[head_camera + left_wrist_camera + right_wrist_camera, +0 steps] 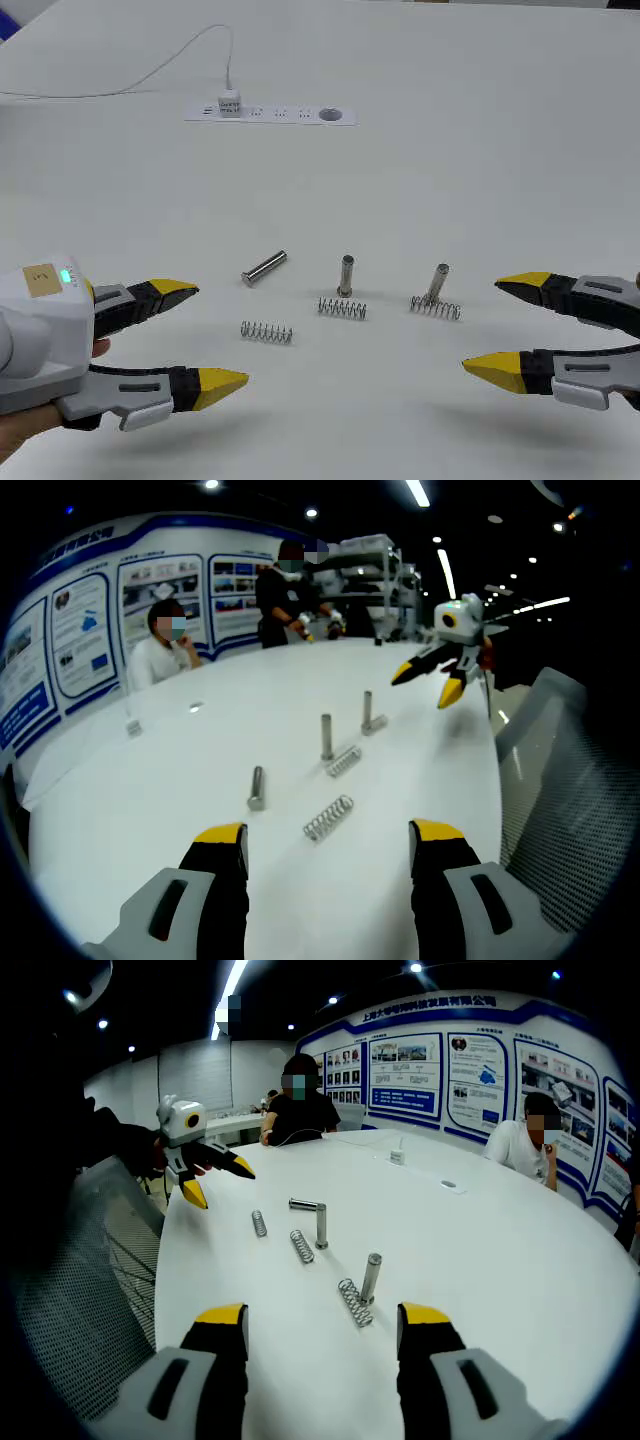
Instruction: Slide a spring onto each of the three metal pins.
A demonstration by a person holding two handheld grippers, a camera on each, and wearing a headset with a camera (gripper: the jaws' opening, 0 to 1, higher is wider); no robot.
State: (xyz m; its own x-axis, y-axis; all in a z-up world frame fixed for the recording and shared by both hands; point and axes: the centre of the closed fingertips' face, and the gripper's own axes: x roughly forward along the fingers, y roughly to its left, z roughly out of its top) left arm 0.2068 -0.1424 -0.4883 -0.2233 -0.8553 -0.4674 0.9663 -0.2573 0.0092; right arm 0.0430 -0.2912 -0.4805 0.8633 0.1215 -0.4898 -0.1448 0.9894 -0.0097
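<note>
Left gripper (222, 334) sits closest, low at the near left, jaws wide apart and holding nothing. Right gripper (480, 325) faces it from the near right, equally wide and empty. Between them, on the white table (450, 180), lies the work — and none of it is done yet, since no spring is on a pin.

Left pin (264, 268) lies on its side. Middle pin (346, 275) and right pin (438, 283) stand on end, the right one perhaps leaning a little, though it shows too small to be sure. Each has a spring lying flat just in front of it. Left spring (266, 331) is a little apart from its pin, while middle spring (342, 308) and right spring (435, 307) lie close against the feet of theirs. All three fits are left to do.

Left spring lies nearest the left gripper, just beyond its tips. Right spring is nearest the right gripper — near, not touching.
</note>
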